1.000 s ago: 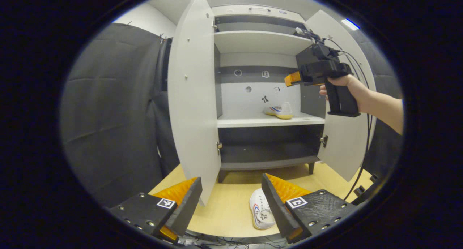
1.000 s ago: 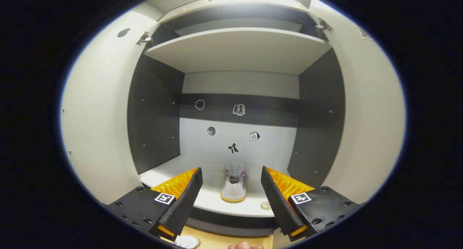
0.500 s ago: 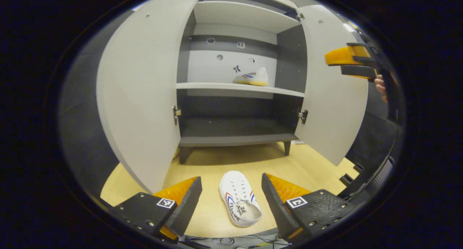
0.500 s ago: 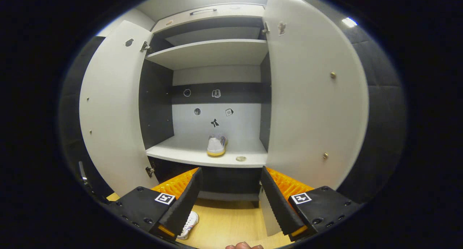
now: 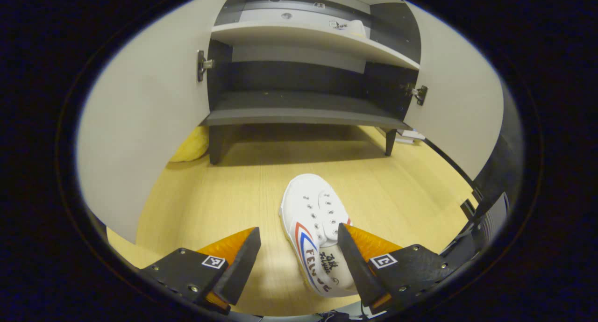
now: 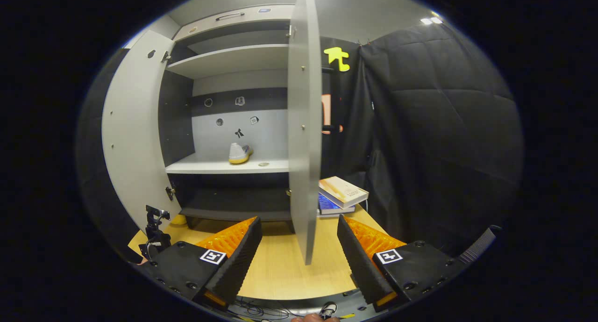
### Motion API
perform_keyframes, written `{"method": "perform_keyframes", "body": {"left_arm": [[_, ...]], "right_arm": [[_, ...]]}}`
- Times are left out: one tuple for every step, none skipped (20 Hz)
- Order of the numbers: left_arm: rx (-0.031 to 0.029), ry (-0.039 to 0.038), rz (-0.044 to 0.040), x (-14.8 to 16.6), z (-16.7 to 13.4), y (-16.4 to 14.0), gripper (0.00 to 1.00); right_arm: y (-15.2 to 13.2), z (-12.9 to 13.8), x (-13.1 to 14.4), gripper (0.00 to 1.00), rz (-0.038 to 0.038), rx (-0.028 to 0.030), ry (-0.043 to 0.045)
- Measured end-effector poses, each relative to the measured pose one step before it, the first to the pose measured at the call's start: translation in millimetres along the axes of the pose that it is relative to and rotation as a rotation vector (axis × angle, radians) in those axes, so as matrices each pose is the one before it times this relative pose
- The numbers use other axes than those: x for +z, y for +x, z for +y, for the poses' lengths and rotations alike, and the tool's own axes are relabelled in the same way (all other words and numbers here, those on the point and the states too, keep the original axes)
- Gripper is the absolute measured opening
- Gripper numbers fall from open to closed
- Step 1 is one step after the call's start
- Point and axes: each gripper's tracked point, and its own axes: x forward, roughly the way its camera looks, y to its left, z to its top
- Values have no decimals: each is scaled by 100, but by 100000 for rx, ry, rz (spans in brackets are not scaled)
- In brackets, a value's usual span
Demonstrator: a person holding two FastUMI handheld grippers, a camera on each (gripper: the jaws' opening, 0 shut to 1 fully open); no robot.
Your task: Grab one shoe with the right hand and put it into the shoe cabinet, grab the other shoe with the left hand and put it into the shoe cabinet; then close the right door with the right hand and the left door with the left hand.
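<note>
1. Hovering low over pale wood-grain floor [image 5: 243, 182], the left gripper [image 5: 299, 261] spreads its ribbed wedge fingers wide; a white canvas shoe [image 5: 315, 219] with red-blue stripes lies between them, touching the 3 o'clock finger.
2. Right gripper [image 6: 299, 261] fingers parted, holding nothing.
3. At 12 o'clock, the matte grey cabinet [image 6: 233, 60] stands open; its right door [image 6: 303, 125] edge-on.
4. The second shoe [image 6: 239, 153] sits on the middle shelf [image 6: 210, 165].
</note>
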Motion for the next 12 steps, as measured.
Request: {"method": "perform_keyframes", "body": {"left_arm": [[-253,-1240,1595,-570,117,652,95],[-1083,-2377,1906,-490,-44,470,94],[-998,-3394,1963,-443,-3,428,93],[-1566,-3784,2012,-598,3,363,91],[-1244,-3623,1386,-458,27,321,92],[-876,-3575,2616,-670,-182,364,78],[-329,-726,1815,-383,-175,215,65],[402,2508,-870,46,97,13,67],[490,2889,2083,-406,-44,199,68],[-1561,1522,439,258,-375,-202,68],[819,-2041,931,277,-33,-436,62],[-515,-2284,1064,-283,-259,1344,56]], "right_arm": [[-641,-1548,-681,97,1592,-3156,818],[-510,-1520,-463,100,1314,-3377,686],[-436,-1602,-410,100,1178,-3521,554],[-271,-1542,-232,100,930,-3144,753],[-367,-1386,-370,100,267,-3401,900],[-446,-1025,-483,97,-617,-3620,1207],[-71,-1044,186,100,-473,-3047,1142],[-24,-741,101,97,-520,-2802,1073],[34,-732,238,97,-626,-2347,833],[26,-630,44,97,-422,-1958,518],[37,-531,107,97,-68,-1505,249],[135,-305,8,97,-382,-1162,166]]}}
